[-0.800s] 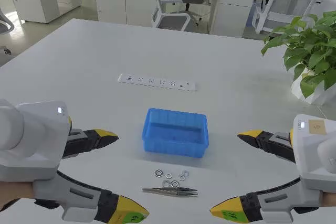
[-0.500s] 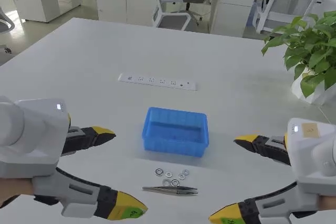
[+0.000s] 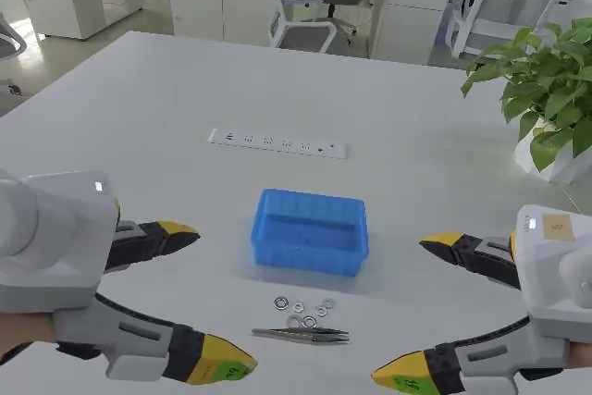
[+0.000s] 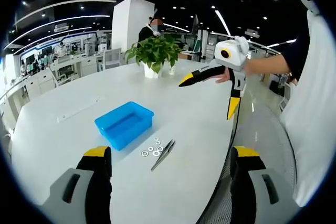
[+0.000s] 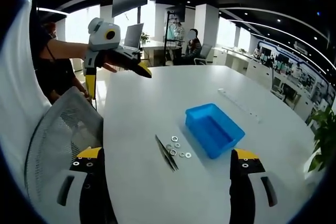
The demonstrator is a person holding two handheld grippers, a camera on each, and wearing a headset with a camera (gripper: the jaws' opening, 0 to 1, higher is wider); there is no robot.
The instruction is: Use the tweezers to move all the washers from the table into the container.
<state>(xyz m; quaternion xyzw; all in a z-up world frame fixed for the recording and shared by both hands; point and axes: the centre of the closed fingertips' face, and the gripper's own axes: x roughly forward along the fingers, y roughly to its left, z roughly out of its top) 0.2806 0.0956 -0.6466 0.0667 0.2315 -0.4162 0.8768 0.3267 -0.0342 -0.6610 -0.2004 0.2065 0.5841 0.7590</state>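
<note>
Several small metal washers (image 3: 301,308) (image 4: 152,149) (image 5: 177,148) lie loose on the white table (image 3: 148,108), just in front of an empty blue container (image 3: 309,233) (image 4: 124,123) (image 5: 214,127). Steel tweezers (image 3: 301,334) (image 4: 164,153) (image 5: 166,159) rest on the table right by the washers, on their near side. My left gripper (image 3: 192,298) (image 4: 170,156) hovers wide open to the left of them, holding nothing. My right gripper (image 3: 430,307) (image 5: 168,157) hangs wide open to the right, also holding nothing.
A white power strip (image 3: 277,145) lies beyond the container. A potted plant (image 3: 546,99) stands at the table's right edge. Office chairs (image 3: 301,16) and cabinets sit past the far edge. A mesh chair back (image 5: 58,135) is near the table's front.
Both grippers drifted slightly, the left a little lower and back; each stays wide open. The washers, tweezers and container have not moved.
</note>
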